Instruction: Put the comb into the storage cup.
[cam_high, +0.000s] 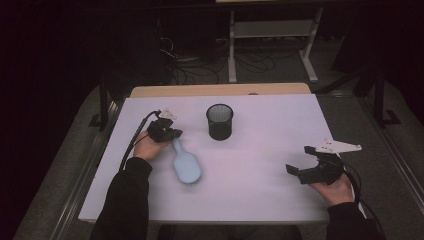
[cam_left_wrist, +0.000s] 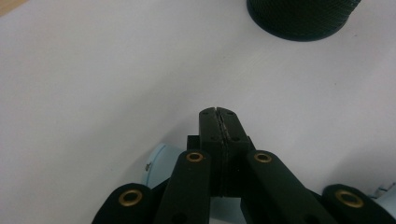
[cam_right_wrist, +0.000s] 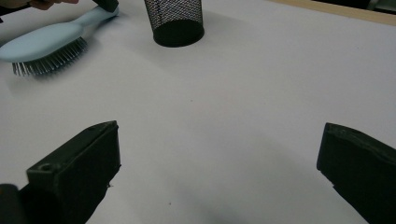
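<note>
Black jaws of the left gripper are pressed together on the handle of the pale blue hairbrush, held near the mesh cup; the right gripper is held wide open, apart over the white table.

Pale blue brush and black mesh cup on a white table

The hairbrush is light blue all over, with dark, fine bristles seen in the right gripper view. The pen cup is black with an open mesh pattern. Both grippers, left and right, are black; brass-coloured rings dot the left one's links. The table is plain white, with a tan wooden strip along its far edge.
</note>
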